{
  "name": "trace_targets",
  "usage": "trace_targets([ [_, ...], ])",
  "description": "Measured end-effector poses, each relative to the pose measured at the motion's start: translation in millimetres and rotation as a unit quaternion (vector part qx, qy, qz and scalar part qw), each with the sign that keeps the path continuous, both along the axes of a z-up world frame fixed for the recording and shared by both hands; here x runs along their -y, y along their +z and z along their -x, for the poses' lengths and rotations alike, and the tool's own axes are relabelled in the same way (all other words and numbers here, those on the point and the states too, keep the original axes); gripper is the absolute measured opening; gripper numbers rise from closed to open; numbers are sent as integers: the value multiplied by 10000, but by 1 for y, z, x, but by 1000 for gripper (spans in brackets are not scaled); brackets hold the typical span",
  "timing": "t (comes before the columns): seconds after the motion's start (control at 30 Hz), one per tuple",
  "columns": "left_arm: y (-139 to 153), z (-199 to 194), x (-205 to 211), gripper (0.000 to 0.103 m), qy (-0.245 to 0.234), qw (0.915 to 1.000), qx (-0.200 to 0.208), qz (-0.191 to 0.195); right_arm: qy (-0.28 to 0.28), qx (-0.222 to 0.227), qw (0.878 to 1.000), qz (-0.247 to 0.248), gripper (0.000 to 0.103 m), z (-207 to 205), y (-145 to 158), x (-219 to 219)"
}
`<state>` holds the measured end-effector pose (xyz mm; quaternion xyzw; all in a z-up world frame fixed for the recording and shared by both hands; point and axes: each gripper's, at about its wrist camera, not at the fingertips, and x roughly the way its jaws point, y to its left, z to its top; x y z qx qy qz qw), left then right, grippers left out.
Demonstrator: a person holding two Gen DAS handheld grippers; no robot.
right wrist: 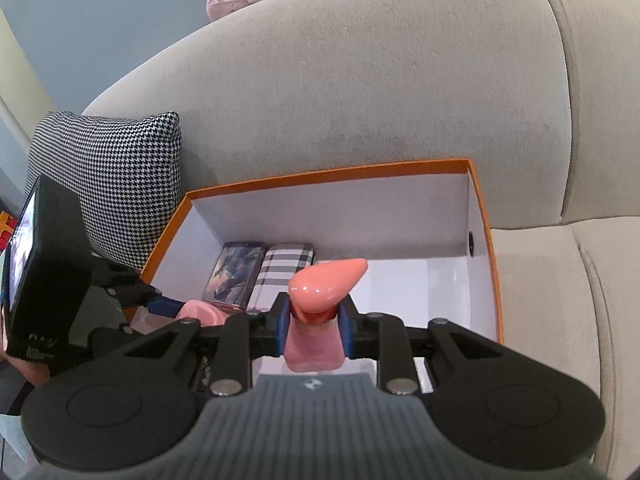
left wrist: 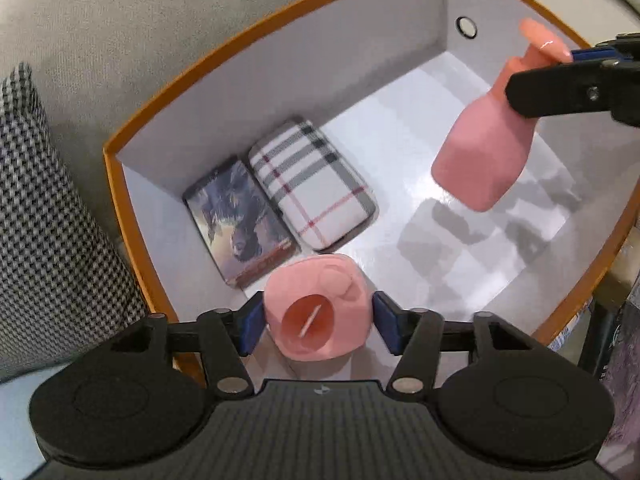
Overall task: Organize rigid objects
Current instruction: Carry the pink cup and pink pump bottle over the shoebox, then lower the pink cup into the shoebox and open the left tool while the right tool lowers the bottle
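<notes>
The jaws of the left gripper (left wrist: 316, 322) were closed on a pink jar (left wrist: 316, 312), the right gripper's (right wrist: 314, 326) on a pump bottle (right wrist: 320, 300). Both were held over the box (left wrist: 280, 92), unplaced; two cases (left wrist: 312, 184) already lay in its corner.

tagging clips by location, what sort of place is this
Probably a home living room: a grey sofa with a houndstooth cushion, and an orange-rimmed box resting on the seat.
</notes>
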<state>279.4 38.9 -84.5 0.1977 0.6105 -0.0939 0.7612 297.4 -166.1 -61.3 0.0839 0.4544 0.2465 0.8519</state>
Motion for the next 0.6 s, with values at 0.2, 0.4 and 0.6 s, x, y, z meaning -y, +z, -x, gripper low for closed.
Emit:
trace_targets([
  [0.2, 0, -2, 6, 64, -173, 9991, 75, -373, 110, -45, 9999, -10, 26, 1, -1, -4],
  [0.4, -3, -1, 8, 71, -418, 9963, 83, -745, 226, -67, 9997, -24, 26, 2, -2, -9],
  [0.6, 28, 14, -4, 82, -153, 9983, 540, -152, 335, -125, 9994, -24, 26, 3, -4, -17],
])
